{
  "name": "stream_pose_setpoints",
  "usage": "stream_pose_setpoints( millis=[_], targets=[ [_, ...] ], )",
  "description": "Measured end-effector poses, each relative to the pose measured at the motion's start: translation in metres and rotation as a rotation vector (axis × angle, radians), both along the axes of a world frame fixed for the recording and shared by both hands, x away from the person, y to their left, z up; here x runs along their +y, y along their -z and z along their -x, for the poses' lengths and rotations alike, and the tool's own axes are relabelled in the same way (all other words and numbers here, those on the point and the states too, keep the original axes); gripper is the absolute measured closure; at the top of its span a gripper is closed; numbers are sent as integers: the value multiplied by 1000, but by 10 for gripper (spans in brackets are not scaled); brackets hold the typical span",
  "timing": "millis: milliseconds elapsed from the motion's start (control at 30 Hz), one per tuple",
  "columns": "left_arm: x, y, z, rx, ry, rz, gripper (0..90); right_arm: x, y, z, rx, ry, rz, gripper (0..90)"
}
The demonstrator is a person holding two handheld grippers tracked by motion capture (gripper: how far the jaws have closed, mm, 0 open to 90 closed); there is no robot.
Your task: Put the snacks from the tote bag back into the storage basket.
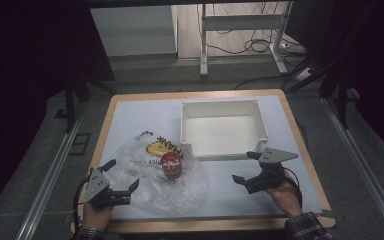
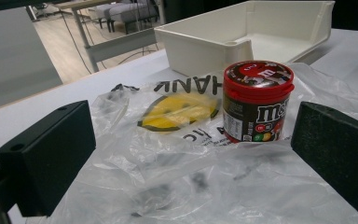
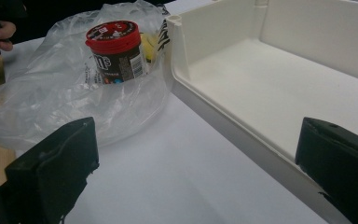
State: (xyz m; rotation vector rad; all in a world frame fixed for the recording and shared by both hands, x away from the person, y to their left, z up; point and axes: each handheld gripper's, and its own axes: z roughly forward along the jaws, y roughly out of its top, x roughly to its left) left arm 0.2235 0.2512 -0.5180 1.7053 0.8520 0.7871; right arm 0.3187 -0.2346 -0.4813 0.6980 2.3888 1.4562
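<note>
Both my claws are wide open, nothing held. Left claw [image 1: 114,181] sits at the near-left edge of the bag [image 1: 172,187], jaws straddling loose plastic. Right claw [image 1: 252,169] hovers over bare table [image 1: 130,117], just off the bin's [image 1: 224,150] near wall.

Candy tub [image 1: 171,165] stands upright on the bag, red lid on, near the bin's near-left corner. In the left gripper view the tub [image 2: 255,101] is ahead between my jaws, but apart from them, film bunched in front.

Risks as I see them:
- If I close left here, I'd likely pinch only film. Pulling that drags the bag and could tip the tub, since it rests on slack plastic.
- Tub is tall and round with slick sides; an off-centre squeeze could squirt it out sideways.
- Film caught between jaw and tub means the bag rides along when lifting.
- Bin corner is close to the tub; a sweep from the right could knock it.
</note>
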Motion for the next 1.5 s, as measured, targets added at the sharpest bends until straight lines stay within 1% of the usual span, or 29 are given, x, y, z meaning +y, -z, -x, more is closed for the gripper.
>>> stream_pose_setpoints(
  millis=[67, 267, 533, 900, 1133, 1200, 1233, 1500],
  targets=[
    [0, 0, 0, 0, 0, 0, 0, 1, 0, 0, -2, -1, -4, 0],
    [0, 0, 0, 1, 1, -1, 0, 4, 1, 1, -4, -9, 13, 0],
    [0, 0, 0, 2, 3, -2, 0, 7, 1, 1, -5, -16, 14, 0],
    [-1, 0, 0, 5, 4, -3, 0, 13, 2, 1, -3, -38, 23, 0],
    [-1, 1, -1, 4, 5, -4, 0, 17, 2, 0, 3, -48, 14, 0],
    [-1, 1, -1, 4, 5, -4, 0, 18, 2, 0, 3, -53, 17, 0],
    [-1, 1, -1, 4, 5, -4, 0, 19, 2, -1, -2, -55, 28, 0],
    [-1, 1, -1, 5, 5, -4, 0, 23, 0, -1, -3, -64, 32, 0]
  ],
)
